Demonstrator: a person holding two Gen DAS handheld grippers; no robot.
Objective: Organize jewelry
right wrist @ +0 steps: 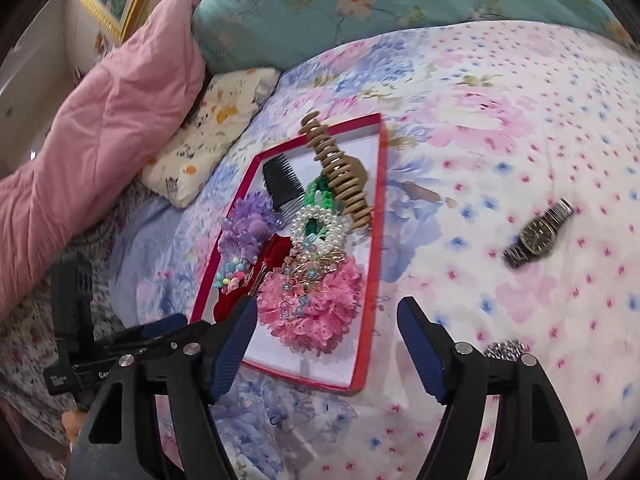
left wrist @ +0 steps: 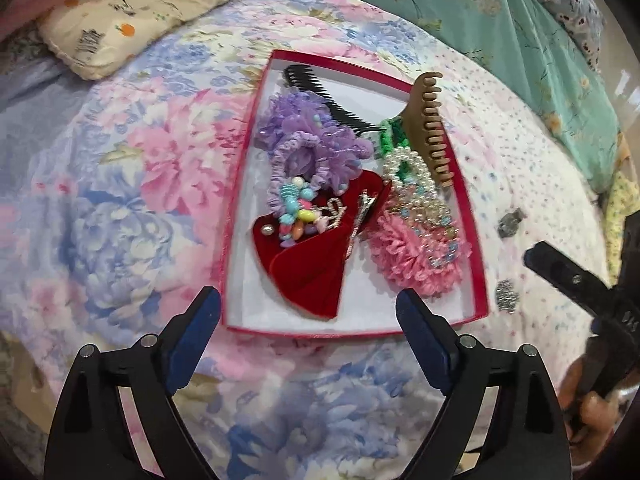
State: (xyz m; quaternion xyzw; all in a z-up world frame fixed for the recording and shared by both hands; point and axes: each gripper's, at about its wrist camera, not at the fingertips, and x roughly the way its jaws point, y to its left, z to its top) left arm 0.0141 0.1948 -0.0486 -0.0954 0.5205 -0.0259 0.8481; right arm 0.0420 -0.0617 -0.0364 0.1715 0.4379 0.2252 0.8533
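Note:
A red-rimmed white box (left wrist: 478,276) (right wrist: 370,280) lies on the flowered bedspread, full of hair accessories: a purple scrunchie (left wrist: 308,148) (right wrist: 248,228), a pink scrunchie (left wrist: 416,256) (right wrist: 316,312), a pearl piece (left wrist: 408,168) (right wrist: 320,228), a black comb (left wrist: 336,100) (right wrist: 284,184), a tan claw clip (left wrist: 430,128) (right wrist: 340,172) and a red velvet piece (left wrist: 312,276). My left gripper (left wrist: 308,320) is open and empty, just before the box's near edge. My right gripper (right wrist: 326,328) is open and empty above the box's near corner. A dark wristwatch (right wrist: 538,234) (left wrist: 510,224) and a sparkly silver item (left wrist: 506,296) (right wrist: 504,350) lie on the bedspread to the right of the box.
A cream patterned pillow (left wrist: 132,20) (right wrist: 212,132), a pink quilt (right wrist: 100,140) and a teal flowered pillow (left wrist: 500,28) (right wrist: 360,4) lie beyond the box. The other gripper shows at each view's edge: the right one in the left wrist view (left wrist: 592,292), the left one in the right wrist view (right wrist: 104,340).

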